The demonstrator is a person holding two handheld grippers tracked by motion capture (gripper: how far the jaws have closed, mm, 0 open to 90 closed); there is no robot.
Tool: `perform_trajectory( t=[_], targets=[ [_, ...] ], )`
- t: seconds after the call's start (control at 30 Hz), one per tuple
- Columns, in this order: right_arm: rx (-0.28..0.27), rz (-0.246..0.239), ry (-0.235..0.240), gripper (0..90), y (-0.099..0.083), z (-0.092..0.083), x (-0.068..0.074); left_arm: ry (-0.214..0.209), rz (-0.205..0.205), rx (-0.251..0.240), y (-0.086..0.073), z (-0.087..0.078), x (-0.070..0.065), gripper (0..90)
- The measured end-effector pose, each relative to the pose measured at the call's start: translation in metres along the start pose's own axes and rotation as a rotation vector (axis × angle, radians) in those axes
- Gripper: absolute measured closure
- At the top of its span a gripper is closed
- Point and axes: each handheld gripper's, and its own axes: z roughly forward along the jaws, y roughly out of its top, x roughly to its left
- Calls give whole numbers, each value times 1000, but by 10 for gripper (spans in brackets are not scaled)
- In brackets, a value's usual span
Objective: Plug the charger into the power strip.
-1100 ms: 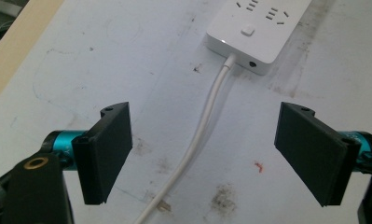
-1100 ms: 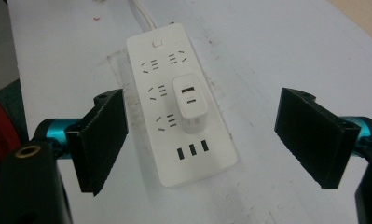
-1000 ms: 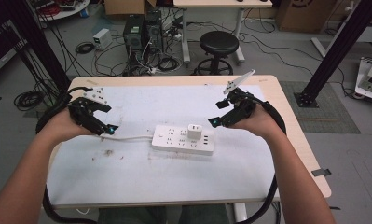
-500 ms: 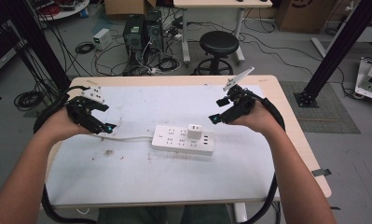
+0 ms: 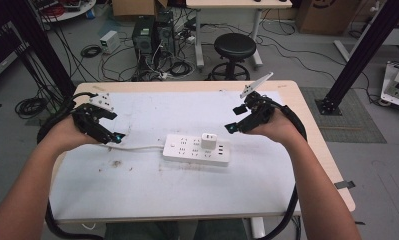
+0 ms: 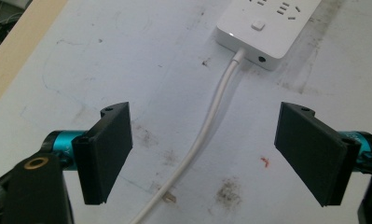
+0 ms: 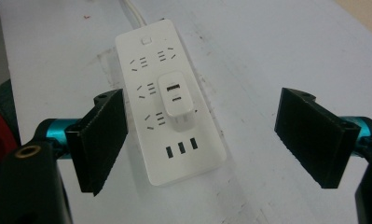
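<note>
While both tongs gape empty, the power strip (image 5: pixel 197 148) lies between left tongs (image 5: pixel 115 137) and right tongs (image 5: pixel 230 128).

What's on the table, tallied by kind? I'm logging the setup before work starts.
Power strip: 1
Charger plug in the strip: 1
White cable: 1
Hand-held tongs, left and right, both open: 2
Total: 5

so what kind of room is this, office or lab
Most likely a lab or electronics workshop: desktop computer towers stand on the floor amid loose cables, a black metal frame post flanks the table, and a round stool sits behind it.
</note>
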Motion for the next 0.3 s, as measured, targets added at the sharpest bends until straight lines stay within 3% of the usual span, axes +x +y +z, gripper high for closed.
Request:
perform_trajectory(
  t=[0.3],
  targets=[
    [2,1,-14,173,1,-2,4,-4,-5,-11,-1,-3,-1,191]
  ],
)
